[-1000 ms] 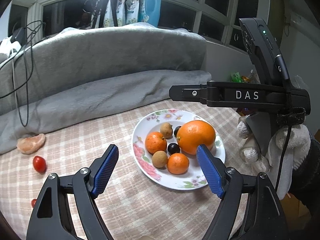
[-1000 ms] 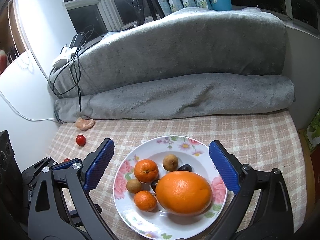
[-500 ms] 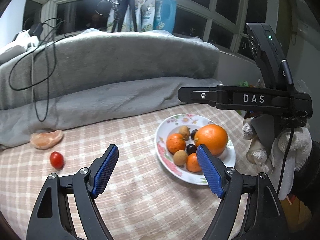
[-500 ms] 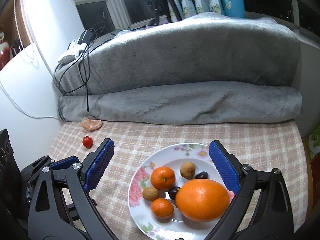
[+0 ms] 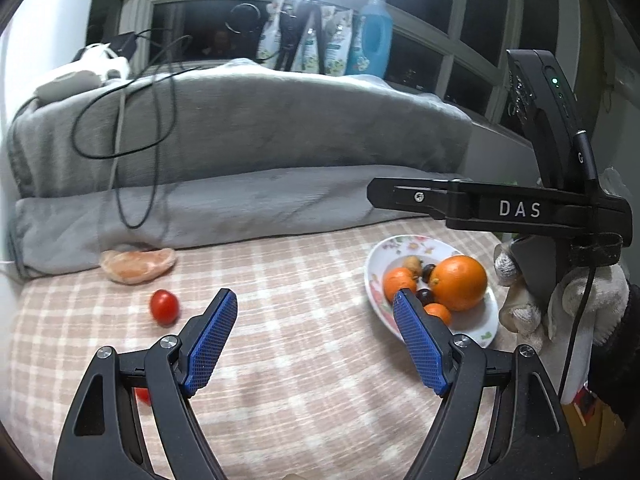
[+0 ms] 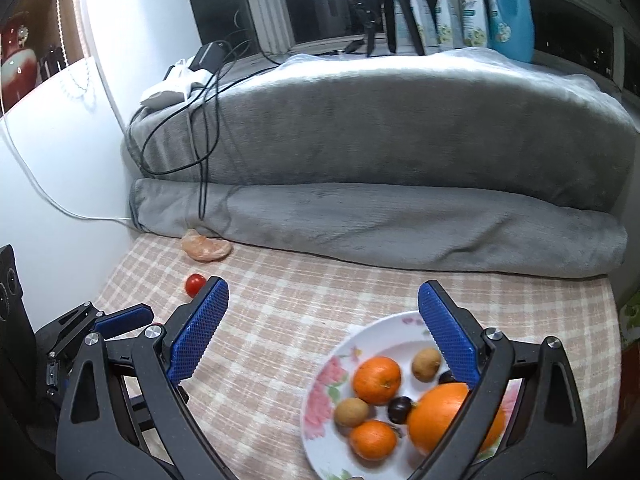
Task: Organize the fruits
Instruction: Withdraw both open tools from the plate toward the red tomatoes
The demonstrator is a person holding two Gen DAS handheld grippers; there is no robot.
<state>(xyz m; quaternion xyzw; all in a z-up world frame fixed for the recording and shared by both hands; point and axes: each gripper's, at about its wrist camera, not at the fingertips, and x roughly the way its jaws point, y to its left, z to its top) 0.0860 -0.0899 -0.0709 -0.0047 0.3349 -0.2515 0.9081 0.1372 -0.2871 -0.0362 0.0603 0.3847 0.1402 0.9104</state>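
Observation:
A flowered white plate on the checked cloth holds a big orange, small oranges, brown round fruits and dark ones. A red cherry tomato and a peeled citrus piece lie at the left, near the blanket. Another red tomato peeks behind my left finger. My left gripper hovers open and empty over bare cloth between tomato and plate. My right gripper is open and empty over the plate's left rim.
Rolled grey blankets with black cables bound the far side. Bottles and pouches stand on the windowsill. A gloved hand holds the right gripper's body beside the plate. A white wall is at left.
Both grippers have swung left: the plate slid from centre to the right in both views. The tomato and citrus piece came closer to the middle. Jaws kept their width.

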